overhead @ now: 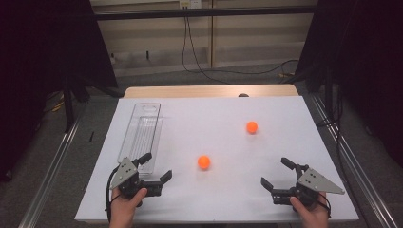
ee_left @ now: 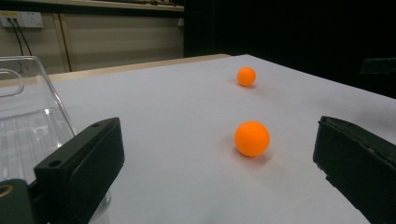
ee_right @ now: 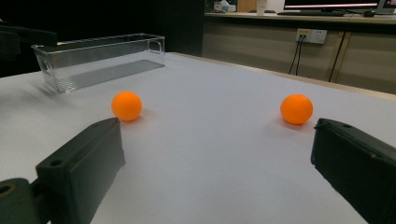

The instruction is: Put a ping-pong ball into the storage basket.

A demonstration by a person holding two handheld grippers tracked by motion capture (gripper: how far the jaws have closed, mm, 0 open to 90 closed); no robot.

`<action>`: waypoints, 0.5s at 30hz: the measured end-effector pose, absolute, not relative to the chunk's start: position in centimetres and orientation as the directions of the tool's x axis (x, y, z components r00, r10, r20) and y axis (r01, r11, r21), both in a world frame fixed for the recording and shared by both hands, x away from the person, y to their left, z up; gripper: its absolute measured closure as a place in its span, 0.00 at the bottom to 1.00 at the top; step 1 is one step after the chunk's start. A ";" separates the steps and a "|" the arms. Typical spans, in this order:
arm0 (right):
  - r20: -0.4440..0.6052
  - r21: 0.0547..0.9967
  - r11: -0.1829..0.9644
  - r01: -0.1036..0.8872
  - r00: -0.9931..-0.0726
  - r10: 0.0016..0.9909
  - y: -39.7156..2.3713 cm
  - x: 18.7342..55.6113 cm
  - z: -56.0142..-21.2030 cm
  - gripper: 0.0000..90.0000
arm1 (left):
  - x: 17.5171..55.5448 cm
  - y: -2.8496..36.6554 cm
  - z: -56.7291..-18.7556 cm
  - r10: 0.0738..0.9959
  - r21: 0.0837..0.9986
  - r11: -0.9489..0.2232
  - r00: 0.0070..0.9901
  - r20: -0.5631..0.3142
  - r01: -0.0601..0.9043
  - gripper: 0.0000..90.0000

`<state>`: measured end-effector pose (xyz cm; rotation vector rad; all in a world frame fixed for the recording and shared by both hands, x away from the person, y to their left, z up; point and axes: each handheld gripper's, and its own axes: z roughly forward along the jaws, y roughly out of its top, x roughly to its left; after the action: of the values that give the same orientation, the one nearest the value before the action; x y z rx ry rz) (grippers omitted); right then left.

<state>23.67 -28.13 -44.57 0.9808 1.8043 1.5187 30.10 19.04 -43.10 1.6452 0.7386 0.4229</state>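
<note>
High view: two small orange balls, near ball (overhead: 204,162) mid-table, far ball (overhead: 252,127) beyond it; one clear plastic oblong bin (overhead: 141,133) at left; left gripper (overhead: 157,166) and right gripper (overhead: 277,172), both spread wide, empty.
Left gripper view: both balls ahead between the jaws.
Right gripper view: two balls, one bin.

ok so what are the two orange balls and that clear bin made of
Near orange ball and far orange ball: probably matte plastic, like ping-pong balls; even colour, soft shading, no sharp glare. Clear bin: likely hard transparent plastic, glossy; the table shows through its walls, and its floor looks ribbed.
</note>
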 end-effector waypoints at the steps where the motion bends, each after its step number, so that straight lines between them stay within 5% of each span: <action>1: 0.029 0.983 0.079 0.168 -0.562 0.827 -28.1 23.7 -44.6 0.02 | 30.2 19.0 -43.1 0.667 0.970 -0.079 0.735 -0.120 0.230 0.02; 15: 0.030 0.983 0.080 0.168 -0.568 0.823 -28.1 23.7 -44.6 0.02 | 30.5 17.8 -42.6 0.658 0.968 -0.101 0.745 -0.108 0.230 0.02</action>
<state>23.67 -28.13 -44.59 0.9780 1.8076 1.5259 30.53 17.84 -42.61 1.6724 0.7160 0.4176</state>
